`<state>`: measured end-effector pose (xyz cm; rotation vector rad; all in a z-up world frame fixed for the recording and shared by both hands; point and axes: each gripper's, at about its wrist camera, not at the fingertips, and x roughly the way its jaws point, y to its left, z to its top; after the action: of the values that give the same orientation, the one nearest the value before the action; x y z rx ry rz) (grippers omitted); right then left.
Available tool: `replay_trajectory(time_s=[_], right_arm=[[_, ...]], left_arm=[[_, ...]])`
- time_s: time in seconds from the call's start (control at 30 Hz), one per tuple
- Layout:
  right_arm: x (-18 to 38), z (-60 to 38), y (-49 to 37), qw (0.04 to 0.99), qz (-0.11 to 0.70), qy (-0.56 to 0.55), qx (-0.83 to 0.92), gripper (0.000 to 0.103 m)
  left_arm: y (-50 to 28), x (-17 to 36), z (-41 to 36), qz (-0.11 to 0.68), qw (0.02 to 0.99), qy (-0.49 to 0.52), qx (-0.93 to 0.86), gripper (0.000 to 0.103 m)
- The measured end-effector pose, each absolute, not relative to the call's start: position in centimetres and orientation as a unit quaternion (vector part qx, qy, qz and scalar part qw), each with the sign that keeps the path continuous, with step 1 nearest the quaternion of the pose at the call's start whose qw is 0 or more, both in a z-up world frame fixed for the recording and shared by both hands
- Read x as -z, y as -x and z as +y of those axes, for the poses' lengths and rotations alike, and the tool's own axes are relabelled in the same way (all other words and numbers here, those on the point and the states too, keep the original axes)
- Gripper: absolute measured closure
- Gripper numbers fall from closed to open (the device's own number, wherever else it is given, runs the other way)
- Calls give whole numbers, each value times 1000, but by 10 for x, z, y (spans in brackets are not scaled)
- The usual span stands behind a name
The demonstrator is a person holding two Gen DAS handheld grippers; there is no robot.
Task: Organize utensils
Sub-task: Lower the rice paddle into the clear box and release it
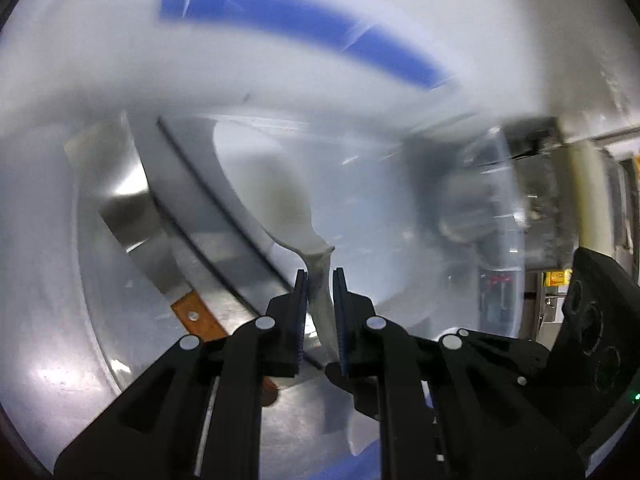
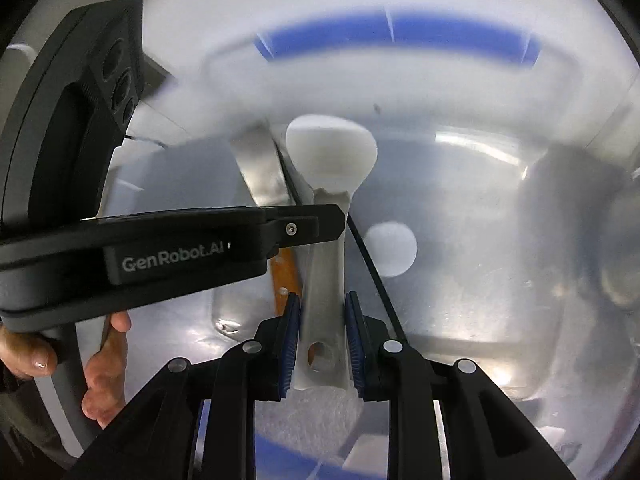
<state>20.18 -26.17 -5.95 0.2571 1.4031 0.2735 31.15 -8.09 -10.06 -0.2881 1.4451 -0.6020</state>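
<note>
White spatula (image 2: pixel 324 280) — both the right claw (image 2: pixel 322 344) and left claw (image 1: pixel 320 320) pinch its handle.

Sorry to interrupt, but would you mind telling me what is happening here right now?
A person is sorting utensils with a hand-held gripper in each hand. Both are on one white spatula: the right hand-held gripper brackets the handle end near its hanging hole, and the left hand-held gripper brackets the handle higher up, towards the head. The spatula is over a clear plastic bin, where a knife with a wooden handle lies. The pictures are blurred by motion.
</note>
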Motion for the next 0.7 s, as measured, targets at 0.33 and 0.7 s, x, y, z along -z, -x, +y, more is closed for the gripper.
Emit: replay_trajectory(time_s=[0.33, 0.7], right_arm=[[32, -275, -173, 767, 622, -107, -119, 78], [-10, -312, 53, 842, 529, -12, -104, 70]], left_arm=[[-287, 75, -71, 620, 748, 77, 222, 71], [-88, -22, -46, 437, 829, 51, 346, 43]])
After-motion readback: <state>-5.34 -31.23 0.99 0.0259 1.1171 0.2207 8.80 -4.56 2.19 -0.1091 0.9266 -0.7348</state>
